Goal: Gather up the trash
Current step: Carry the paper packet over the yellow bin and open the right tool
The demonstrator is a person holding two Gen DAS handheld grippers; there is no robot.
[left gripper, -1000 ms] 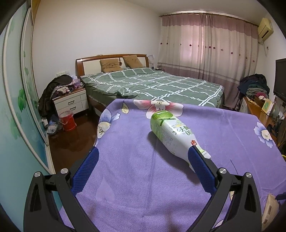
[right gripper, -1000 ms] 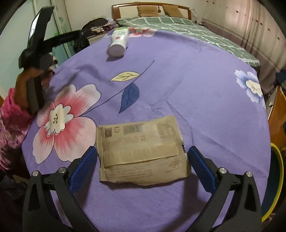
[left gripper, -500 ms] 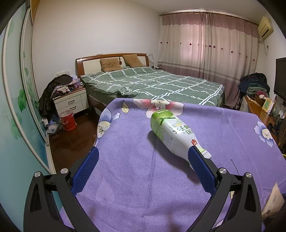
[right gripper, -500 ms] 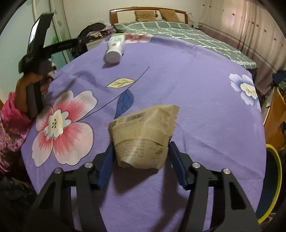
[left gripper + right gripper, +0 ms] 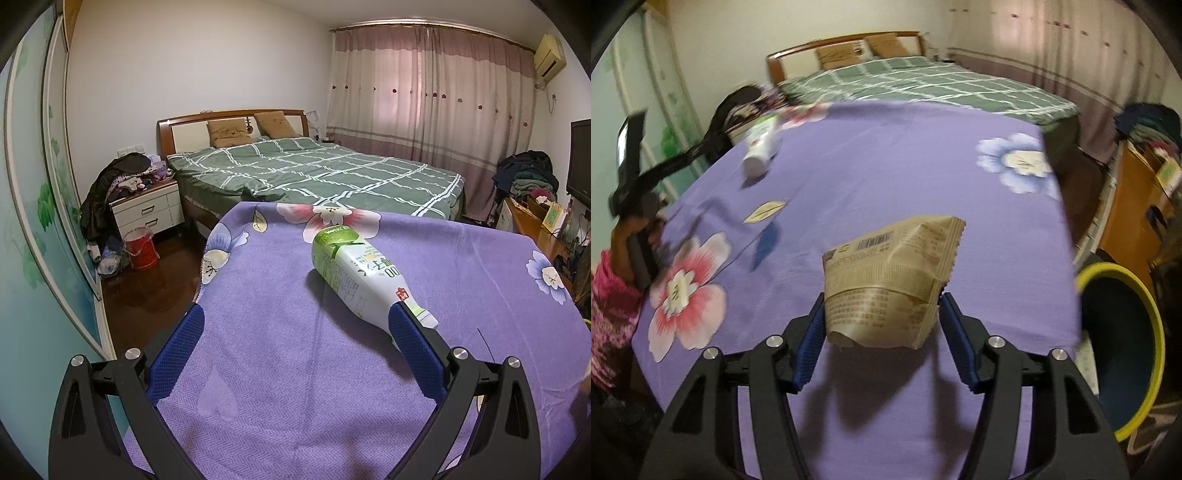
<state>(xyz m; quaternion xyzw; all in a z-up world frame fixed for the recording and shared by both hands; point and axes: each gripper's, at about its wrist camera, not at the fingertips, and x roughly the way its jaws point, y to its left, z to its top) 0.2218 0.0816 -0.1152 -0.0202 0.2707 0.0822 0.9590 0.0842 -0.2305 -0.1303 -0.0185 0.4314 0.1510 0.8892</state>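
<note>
Left wrist: left gripper (image 5: 295, 323) spread wide, empty; bottle (image 5: 364, 275) lies on its side on the purple cloth (image 5: 277, 369), neck by one finger. Probably light, smooth, rolls; grab mid-body. Right wrist: right gripper (image 5: 881, 323) pinching the wrapper (image 5: 886, 284), lifted, crumply, weightless. Yellow-rimmed bin (image 5: 1126, 350) right of the table, path open.

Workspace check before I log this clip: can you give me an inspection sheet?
Surface: purple floral cloth covers the table.
Job's things: brown wrapper lifted off the cloth; white-green bottle lying on its side; yellow-rimmed bin beside the table.
Clutter: nothing seen on the cloth.
Grippers: right gripper shut on the wrapper; left gripper open, near the bottle's neck.
Cables: nothing seen.
Surroundings: green checked bed, curtains, nightstand.
</note>
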